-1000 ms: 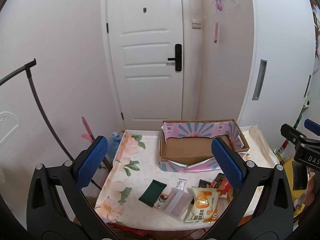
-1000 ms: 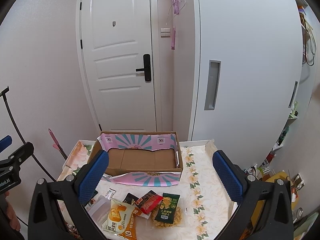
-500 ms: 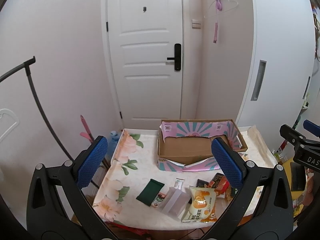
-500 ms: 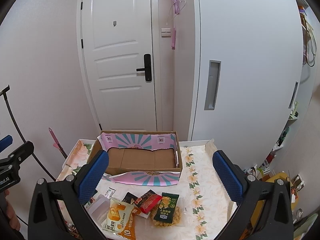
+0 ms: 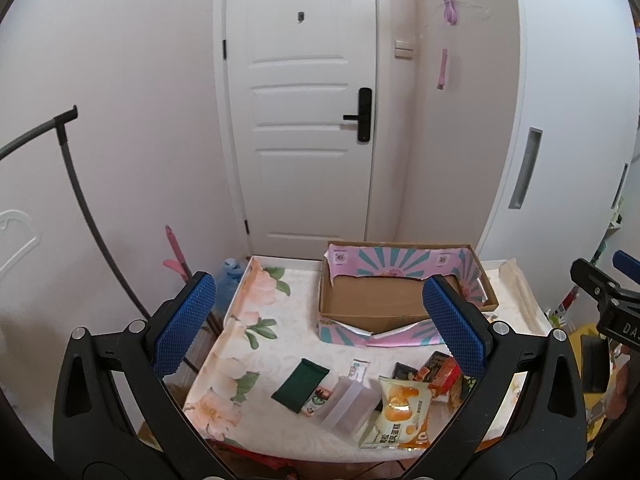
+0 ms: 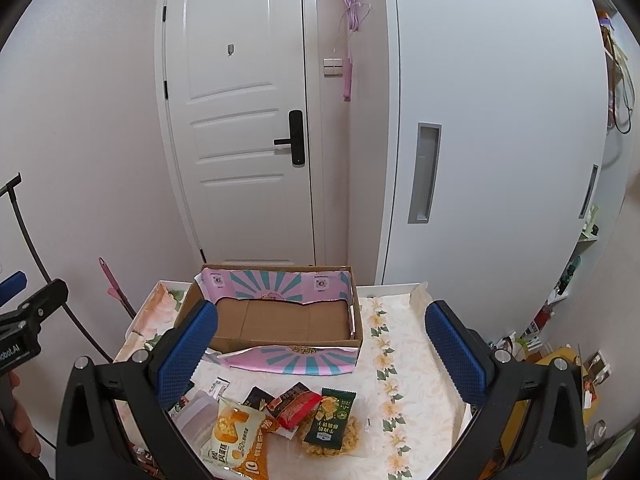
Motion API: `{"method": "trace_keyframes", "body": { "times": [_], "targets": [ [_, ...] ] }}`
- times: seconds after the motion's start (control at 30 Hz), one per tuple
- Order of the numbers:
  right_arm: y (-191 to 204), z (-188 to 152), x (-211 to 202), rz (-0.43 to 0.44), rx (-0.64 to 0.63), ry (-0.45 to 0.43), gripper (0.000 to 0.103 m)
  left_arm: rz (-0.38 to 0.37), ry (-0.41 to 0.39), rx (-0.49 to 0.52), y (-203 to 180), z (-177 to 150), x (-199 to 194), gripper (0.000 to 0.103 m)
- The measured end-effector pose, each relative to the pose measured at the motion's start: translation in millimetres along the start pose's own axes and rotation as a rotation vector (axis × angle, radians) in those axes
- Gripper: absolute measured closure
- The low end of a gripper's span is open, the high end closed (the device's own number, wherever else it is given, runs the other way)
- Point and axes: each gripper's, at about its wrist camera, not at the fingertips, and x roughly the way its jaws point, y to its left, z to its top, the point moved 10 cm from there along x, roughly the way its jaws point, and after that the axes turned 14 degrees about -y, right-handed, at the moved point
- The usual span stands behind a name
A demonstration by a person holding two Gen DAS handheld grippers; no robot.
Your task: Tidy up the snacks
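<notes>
Both grippers hover above the near edge of the bench, jaws spread wide and holding nothing. The left gripper [image 5: 318, 328] looks down with its blue pads [image 5: 184, 324] framing the bench's left half. The right gripper [image 6: 320, 354] frames the middle and right.

Below and just ahead of the jaws, the snacks lie in a loose cluster along the bench's near edge. From left: a dark green pouch [image 5: 300, 385], a clear plastic pack [image 5: 351, 402], a yellow bun packet [image 6: 232, 432], a red wrapper [image 6: 296, 404], and a green noodle packet [image 6: 330, 420] with its long axis pointing away from the viewer toward the box.

Beyond the cluster, well apart from it, sits an open cardboard box [image 6: 280, 322] with pink and teal flaps. It looks empty. The bench [image 6: 404, 364] wears a floral cloth.

The green pouch lies nearer the left gripper; the noodle packet nearer the right. Sorting seems not yet begun; each pick likely means reaching down and forward.
</notes>
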Motion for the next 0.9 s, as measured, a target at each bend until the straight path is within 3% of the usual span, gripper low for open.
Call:
{"method": "trace_keyframes", "body": {
  "times": [0.2,0.4,0.67,0.9],
  "targets": [
    [3,-6,4,0.040,-0.025,0.016,0.000,0.057,0.029,-0.015,21,-8,3,0.000],
    [17,-31,14,0.132,-0.032,0.055,0.000,0.087,0.120,-0.010,44,-45,11,0.000],
    [43,-74,26,0.158,-0.019,0.144,0.000,-0.005,0.293,0.027,49,-113,45,0.000],
    [69,-124,40,0.106,0.025,0.244,0.000,-0.130,0.431,0.087,54,-176,86,0.000]
  ]
}}
